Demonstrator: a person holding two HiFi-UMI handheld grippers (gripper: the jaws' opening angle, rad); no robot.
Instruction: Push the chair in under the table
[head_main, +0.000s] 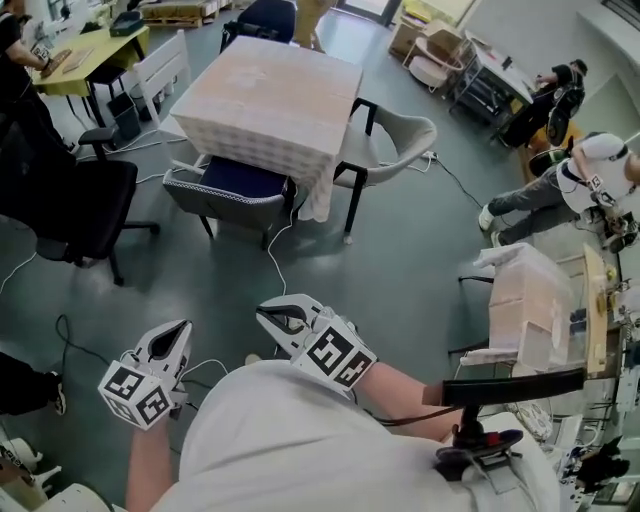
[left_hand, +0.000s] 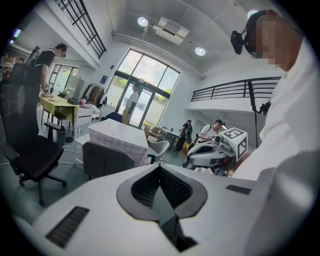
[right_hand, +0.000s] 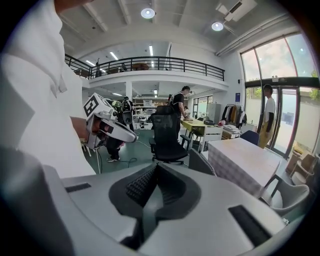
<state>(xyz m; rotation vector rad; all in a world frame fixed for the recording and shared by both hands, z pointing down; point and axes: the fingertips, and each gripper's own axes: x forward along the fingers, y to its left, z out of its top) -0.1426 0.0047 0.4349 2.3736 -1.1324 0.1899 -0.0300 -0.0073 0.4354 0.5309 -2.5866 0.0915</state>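
The chair with a dark blue seat and a grey woven back (head_main: 225, 192) stands at the near side of the square table covered by a pale checked cloth (head_main: 270, 95), and its seat is partly below the cloth edge. Around them is a smooth grey-green floor (head_main: 400, 250), with a black office chair (head_main: 75, 205) at the left. The left gripper (head_main: 180, 328) and the right gripper (head_main: 268, 315) are both clenched and empty, well apart from the chair.

The square table draped in a pale, faintly checked cloth (head_main: 268, 98) stands upright. At its near side a grey woven-backed armchair with a dark blue seat (head_main: 232, 186) is tucked in square to the edge, seat partly under the cloth's overhang, backrest facing outward.
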